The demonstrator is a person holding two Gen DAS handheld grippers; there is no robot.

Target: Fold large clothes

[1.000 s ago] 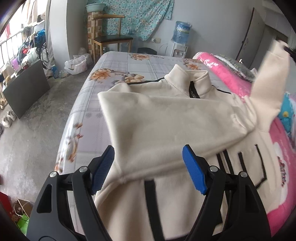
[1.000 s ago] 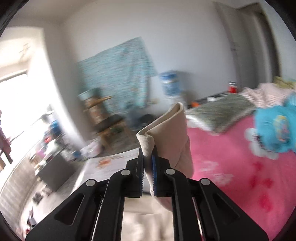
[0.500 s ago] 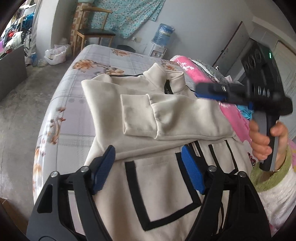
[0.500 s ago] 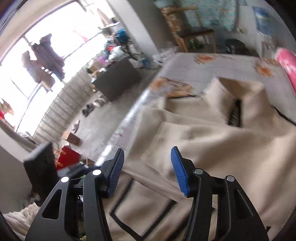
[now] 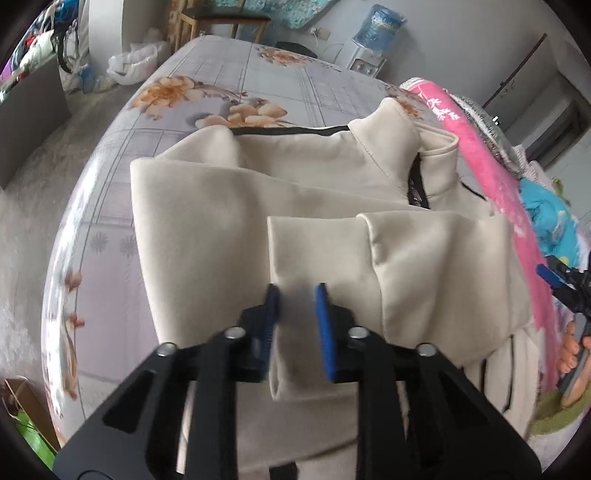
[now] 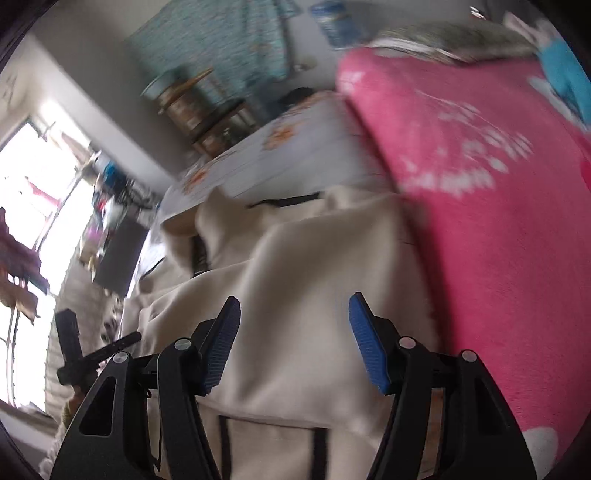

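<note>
A cream jacket (image 5: pixel 207 221) with black trim and a stand collar lies flat on the bed, both sleeves folded across its chest. My left gripper (image 5: pixel 297 314) is closing, and its blue pads pinch the cuff (image 5: pixel 306 251) of the nearer sleeve. The other sleeve (image 5: pixel 443 266) lies just to the right of it. In the right wrist view my right gripper (image 6: pixel 294 299) hangs low over the jacket's (image 6: pixel 314 258) right side beside the pink blanket. Its jaws are opening and grip nothing; the cloth lies beneath them.
The grey flowered sheet (image 5: pixel 229 74) reaches past the collar to the bed's far end. A pink blanket (image 6: pixel 480 184) lies along the jacket's right side. Beyond the bed stand a wooden chair (image 5: pixel 221 18) and a water dispenser (image 5: pixel 376 26). Bare floor lies to the left.
My right gripper let go of the raised sleeve, which now lies across the chest, then sank to the jacket's right side, open. My left gripper moved forward and closed on the cuff.
</note>
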